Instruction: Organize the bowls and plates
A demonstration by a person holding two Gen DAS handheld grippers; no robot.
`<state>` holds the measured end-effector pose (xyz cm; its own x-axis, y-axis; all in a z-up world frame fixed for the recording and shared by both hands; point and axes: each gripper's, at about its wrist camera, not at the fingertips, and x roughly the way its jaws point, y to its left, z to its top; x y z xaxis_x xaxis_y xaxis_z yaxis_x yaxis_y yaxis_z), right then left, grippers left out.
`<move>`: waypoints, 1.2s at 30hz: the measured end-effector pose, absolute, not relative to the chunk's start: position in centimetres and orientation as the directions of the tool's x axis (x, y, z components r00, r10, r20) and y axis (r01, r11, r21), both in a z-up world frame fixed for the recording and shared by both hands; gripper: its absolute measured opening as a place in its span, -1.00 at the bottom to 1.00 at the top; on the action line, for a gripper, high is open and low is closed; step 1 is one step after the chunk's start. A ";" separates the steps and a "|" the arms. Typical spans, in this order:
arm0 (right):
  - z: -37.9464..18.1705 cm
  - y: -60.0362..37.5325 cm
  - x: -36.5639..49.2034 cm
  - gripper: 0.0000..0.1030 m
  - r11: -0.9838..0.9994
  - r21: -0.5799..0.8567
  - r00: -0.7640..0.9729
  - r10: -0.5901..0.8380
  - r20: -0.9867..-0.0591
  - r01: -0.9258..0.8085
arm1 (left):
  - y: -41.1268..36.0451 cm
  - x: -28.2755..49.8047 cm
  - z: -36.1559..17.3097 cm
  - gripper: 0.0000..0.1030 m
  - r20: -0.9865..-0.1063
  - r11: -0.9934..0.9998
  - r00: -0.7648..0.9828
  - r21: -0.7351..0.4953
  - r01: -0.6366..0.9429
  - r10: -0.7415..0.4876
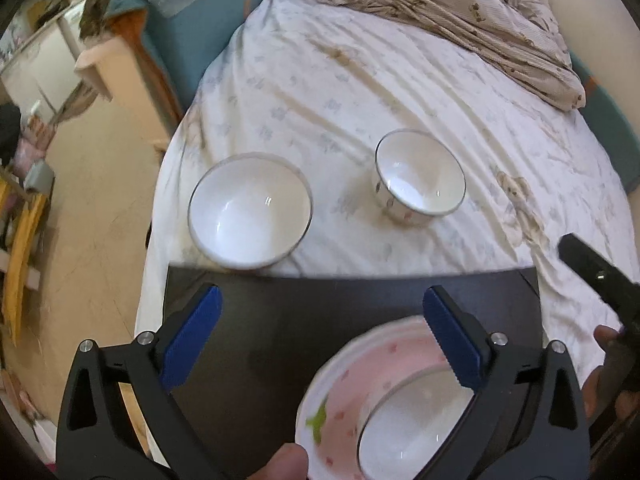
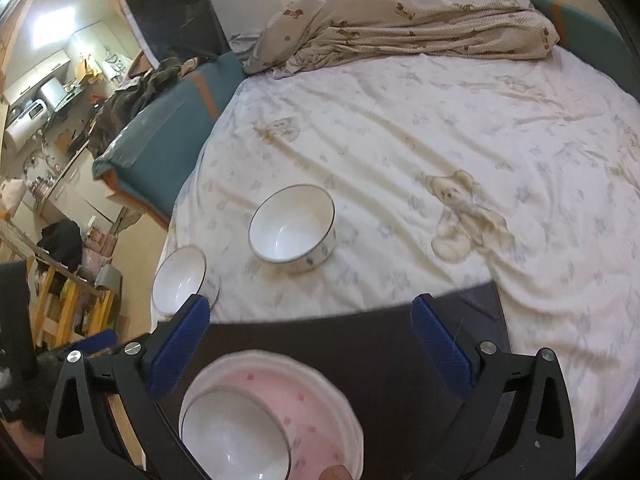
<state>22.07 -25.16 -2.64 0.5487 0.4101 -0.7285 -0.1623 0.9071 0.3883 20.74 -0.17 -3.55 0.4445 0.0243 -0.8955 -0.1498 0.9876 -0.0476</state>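
Observation:
On a dark board point(image 1: 288, 320) at the bed's near edge lies a stack of pink flowered plates point(image 1: 360, 376) with a white bowl point(image 1: 412, 432) sitting in it. Two more white bowls stand on the white sheet beyond: a wide one point(image 1: 250, 216) near the bed's left edge and a smaller patterned one point(image 1: 420, 178) to its right. My left gripper point(image 1: 322, 300) hangs open above the board, holding nothing, its right finger over the plates. My right gripper point(image 2: 311, 308) is open and empty too, above the same plates point(image 2: 316, 404) and bowl point(image 2: 236, 436). The right wrist view also shows the patterned bowl point(image 2: 294, 228) and the wide bowl point(image 2: 178, 280).
A crumpled beige duvet point(image 1: 460, 12) lies at the bed's far end. The teal bed frame point(image 2: 160, 140) and bare floor point(image 1: 92, 220) are on the left, with yellow wooden furniture point(image 2: 68, 312) beyond. A thumb point(image 1: 288, 460) shows at the bottom edge.

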 end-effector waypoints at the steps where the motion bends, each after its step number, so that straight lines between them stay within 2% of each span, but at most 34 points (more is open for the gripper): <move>1: -3.0 -25.2 23.0 1.00 0.905 0.394 0.540 0.416 -0.732 -0.163 | -0.4 21.3 -3.6 0.93 -0.892 0.988 0.451 -0.038 -0.148 0.033; 6: -6.5 -26.4 27.4 1.00 0.890 0.446 0.452 0.438 -0.778 -0.094 | -1.0 24.6 -4.9 0.93 -0.906 0.988 0.421 -0.037 -0.151 0.031; 9: -7.0 -26.7 29.3 1.00 0.901 0.430 0.438 0.408 -0.801 -0.053 | -1.3 26.3 -5.6 0.93 -0.916 0.986 0.399 -0.031 -0.165 0.038; 17: -8.8 -27.4 34.2 0.96 0.872 0.489 0.373 0.447 -0.813 0.021 | -2.7 31.8 -7.5 0.91 -0.929 0.985 0.370 -0.079 -0.156 -0.016; 20: -10.7 -26.7 35.4 0.67 0.856 0.517 0.303 0.487 -0.819 0.023 | -2.6 33.3 -8.6 0.61 -0.934 0.976 0.353 -0.119 -0.183 -0.048; 22: -11.9 -26.3 35.7 0.38 0.841 0.540 0.263 0.516 -0.816 0.028 | -2.5 34.1 -9.5 0.37 -0.943 0.971 0.326 -0.143 -0.194 -0.073; 25: -13.0 -25.6 35.8 0.16 0.835 0.550 0.231 0.534 -0.814 0.011 | -2.7 34.6 -10.3 0.04 -0.940 0.966 0.320 -0.186 -0.181 -0.121; 26: -13.2 -25.3 35.8 0.16 0.834 0.553 0.221 0.539 -0.813 -0.002 | -2.9 34.7 -10.6 -0.01 -0.942 0.967 0.313 -0.185 -0.177 -0.122; 27: -13.4 -24.8 35.9 0.15 0.829 0.560 0.208 0.550 -0.809 -0.016 | -3.0 34.9 -11.0 -0.18 -0.946 0.968 0.304 -0.176 -0.179 -0.115; 28: -13.4 -24.7 35.9 0.07 0.826 0.564 0.204 0.556 -0.806 -0.021 | -3.0 34.9 -11.3 -0.32 -0.949 0.967 0.295 -0.175 -0.184 -0.116; 31: -13.7 -24.0 36.0 -0.21 0.824 0.566 0.199 0.560 -0.804 -0.032 | -2.9 35.2 -12.3 -0.56 -0.956 0.966 0.270 -0.174 -0.191 -0.118; 33: -13.8 -24.0 36.0 -0.32 0.817 0.575 0.194 0.569 -0.799 -0.029 | -3.0 35.3 -12.5 -0.67 -0.957 0.969 0.268 -0.162 -0.186 -0.109; 36: -14.3 -24.0 36.0 -0.35 0.811 0.585 0.190 0.575 -0.796 -0.007 | -3.5 35.2 -12.6 -0.80 -0.956 0.972 0.265 -0.170 -0.163 -0.123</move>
